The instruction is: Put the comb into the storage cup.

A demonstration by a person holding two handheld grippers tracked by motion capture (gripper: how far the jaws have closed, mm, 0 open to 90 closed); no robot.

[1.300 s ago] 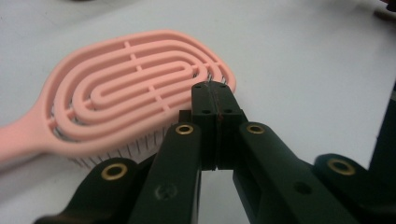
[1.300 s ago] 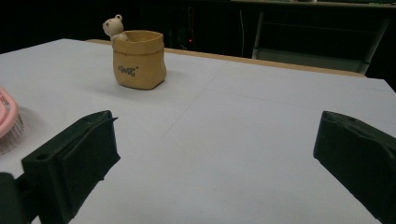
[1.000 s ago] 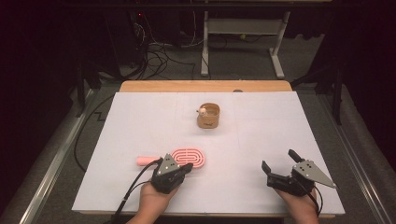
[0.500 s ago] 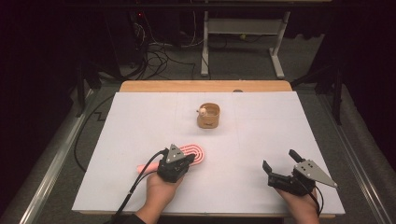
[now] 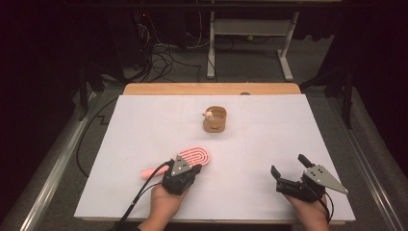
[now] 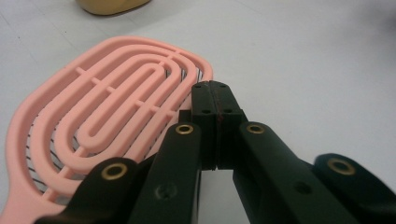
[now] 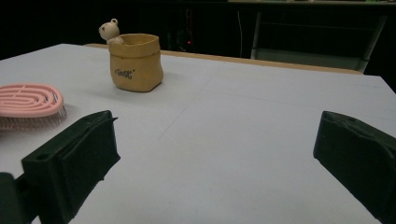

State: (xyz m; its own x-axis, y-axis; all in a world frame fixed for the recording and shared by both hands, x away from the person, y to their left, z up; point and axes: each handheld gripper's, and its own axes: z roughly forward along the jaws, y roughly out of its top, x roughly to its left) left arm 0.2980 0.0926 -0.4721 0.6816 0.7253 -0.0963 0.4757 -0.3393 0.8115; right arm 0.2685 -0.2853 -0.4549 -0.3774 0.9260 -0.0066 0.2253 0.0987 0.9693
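The pink hairbrush (image 5: 191, 158) lay bristles-down on the white table (image 5: 144, 125), nearer the person than the tan pouch (image 5: 215, 120), its handle pointing away to the left. The left gripper (image 5: 192, 170) hovered at the brush head's near edge with its jaws pressed together on nothing. The right gripper (image 5: 288, 169) sat well to the right of the brush, jaws spread wide and empty.

The brush looked light, stiff and smooth plastic; the narrow handle seemed the safest hold, since the slotted head could slip.

The left gripper view showed fine dark bristles (image 6: 42, 154) through the slots; the right gripper view showed a small bear figure (image 7: 110, 31) on the pouch's rim.
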